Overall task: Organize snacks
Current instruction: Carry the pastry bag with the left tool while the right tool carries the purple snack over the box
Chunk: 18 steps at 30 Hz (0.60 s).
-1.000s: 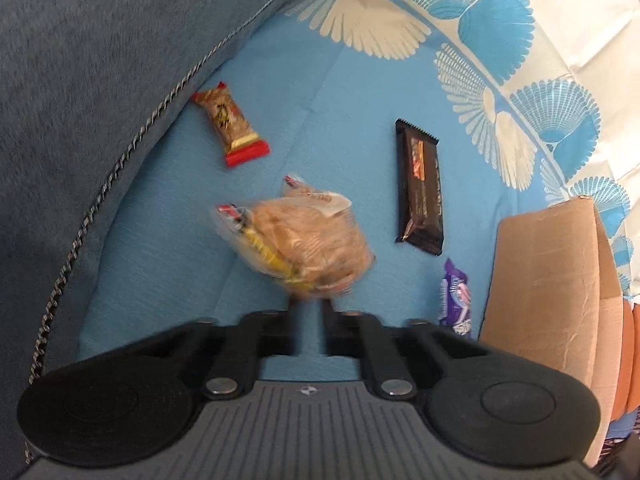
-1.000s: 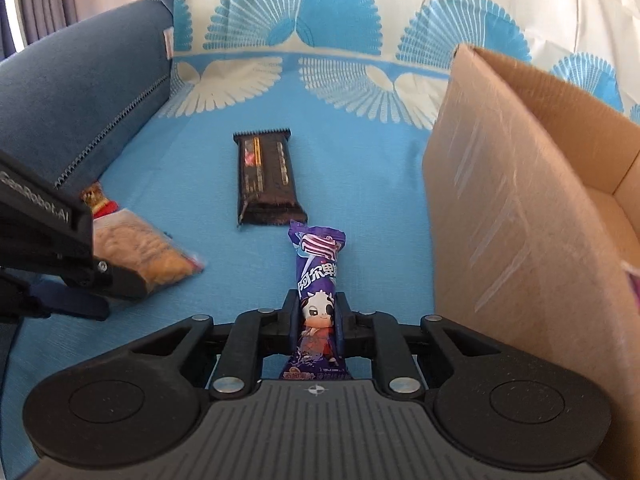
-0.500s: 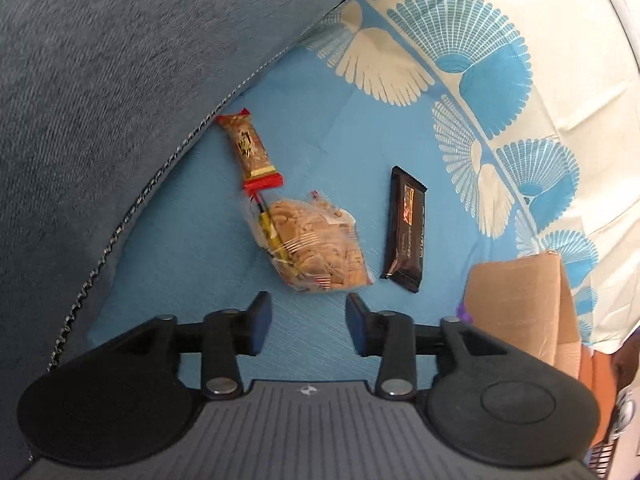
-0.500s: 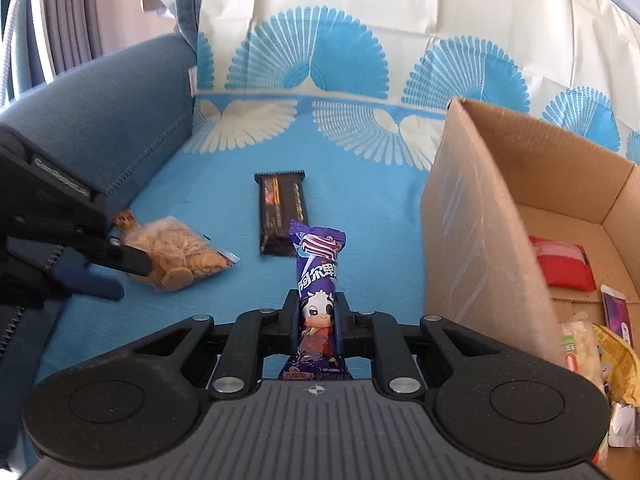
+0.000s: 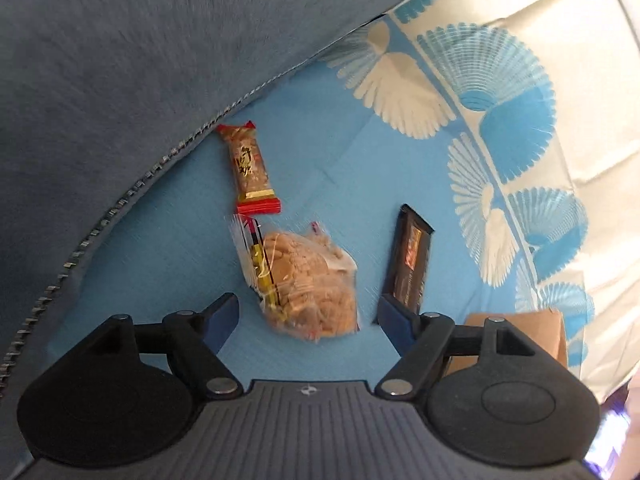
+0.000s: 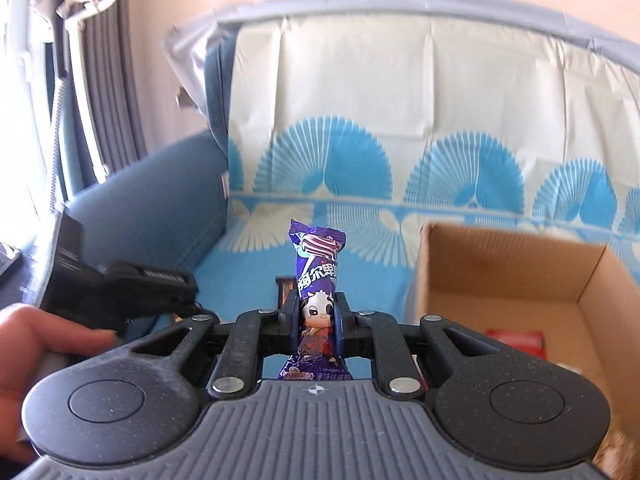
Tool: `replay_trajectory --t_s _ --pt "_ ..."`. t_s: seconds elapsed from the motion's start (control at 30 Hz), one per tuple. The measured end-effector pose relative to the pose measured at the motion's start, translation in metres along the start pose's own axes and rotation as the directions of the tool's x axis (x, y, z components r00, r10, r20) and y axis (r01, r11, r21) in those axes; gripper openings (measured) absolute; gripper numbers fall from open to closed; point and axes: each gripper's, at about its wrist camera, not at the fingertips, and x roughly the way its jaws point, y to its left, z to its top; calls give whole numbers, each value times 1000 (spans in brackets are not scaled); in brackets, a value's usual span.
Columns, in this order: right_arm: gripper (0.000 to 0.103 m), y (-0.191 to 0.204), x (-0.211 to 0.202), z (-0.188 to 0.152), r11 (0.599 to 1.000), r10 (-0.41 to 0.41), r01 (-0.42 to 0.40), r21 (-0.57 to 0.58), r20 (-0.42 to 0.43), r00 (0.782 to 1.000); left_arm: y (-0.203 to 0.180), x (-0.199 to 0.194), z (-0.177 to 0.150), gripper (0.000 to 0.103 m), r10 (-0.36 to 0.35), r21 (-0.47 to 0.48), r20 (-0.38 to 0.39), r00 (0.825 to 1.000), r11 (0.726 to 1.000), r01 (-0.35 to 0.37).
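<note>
Since a second ago the right gripper (image 6: 316, 326) has lifted its clamped purple cartoon-cow candy wrapper (image 6: 317, 280) up left of the open brown cardboard box (image 6: 508, 268); left gripper (image 5: 308, 316) just opened wide, empty, over the clear biscuit bag (image 5: 304, 280); next I'd guess swing over, drop it in.

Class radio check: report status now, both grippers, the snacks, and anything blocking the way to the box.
Left gripper open, jaws just been opening, clear bag of biscuits lying loose between them. Right gripper shut on purple candy packet. Cardboard box open, path unblocked.
</note>
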Motion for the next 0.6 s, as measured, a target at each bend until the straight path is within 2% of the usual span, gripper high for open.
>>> replay_trajectory --t_s 0.03,0.1,0.13,0.2,0.3,0.43,0.6 --pt "17 -6 -5 2 1000 10 -10 -13 4 1000 -1 4 1 75 14 -3 2 1000 1000 -14" --pt "17 -18 -15 4 999 16 -15 -43 19 1000 -6 7 1 55 38 13 18 999 999 -38" --pt "17 -24 -20 4 998 16 -14 -55 27 1000 -9 8 0 49 37 24 21 999 999 -38" --pt "17 -38 -27 2 998 5 -2 -61 45 999 -13 7 -2 42 35 52 29 999 998 -37" --pt "17 -60 -29 -6 1000 -29 29 -9 39 999 -15 3 -5 38 25 70 38 999 997 -27" --pt "17 -81 -32 -12 996 -74 73 43 41 996 -14 -11 -8 38 1 76 60 998 997 -5" --pt "17 -96 -39 -15 992 -107 103 67 53 993 -20 -34 -16 38 -36 134 88 995 991 24"
